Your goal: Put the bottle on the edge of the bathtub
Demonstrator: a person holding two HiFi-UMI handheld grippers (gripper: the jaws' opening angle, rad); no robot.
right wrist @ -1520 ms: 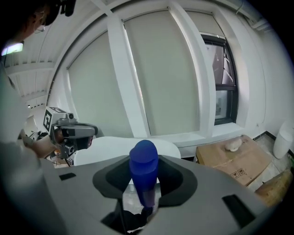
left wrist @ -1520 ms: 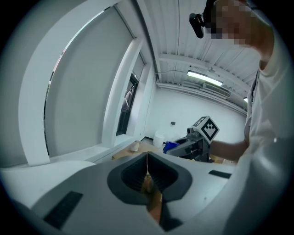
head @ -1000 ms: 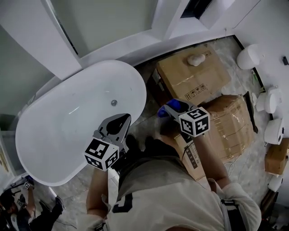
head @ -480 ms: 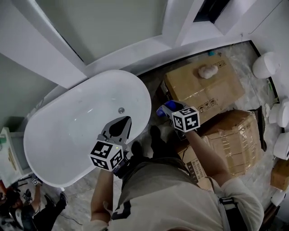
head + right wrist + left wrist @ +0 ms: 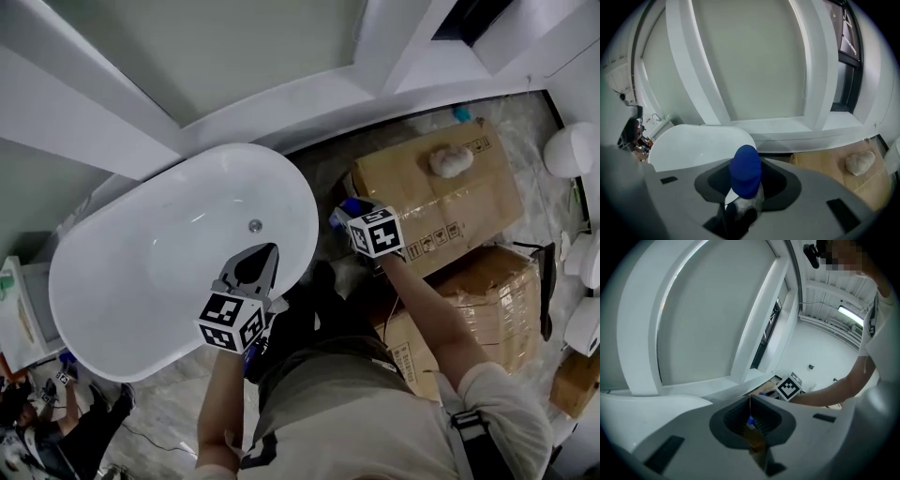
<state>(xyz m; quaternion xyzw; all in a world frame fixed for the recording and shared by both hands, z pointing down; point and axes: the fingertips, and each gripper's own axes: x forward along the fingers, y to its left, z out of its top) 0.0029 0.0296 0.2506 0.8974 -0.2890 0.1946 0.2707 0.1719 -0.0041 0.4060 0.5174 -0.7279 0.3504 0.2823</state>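
Note:
A bottle with a blue cap stands up between the jaws of my right gripper, which is shut on it. In the head view the bottle and right gripper hang over the dark floor just right of the white oval bathtub, apart from its rim. From the right gripper view the bathtub lies ahead and to the left. My left gripper hovers over the tub's near rim; its jaws meet at the tips with nothing between them.
Cardboard boxes are stacked right of the tub, a white lump on the top one. White fixtures line the far right. A white ledge runs behind the tub. A person crouches at bottom left.
My right gripper has carried the bottle up and left, closer to the tub's right end. The left gripper has stayed over the near rim.

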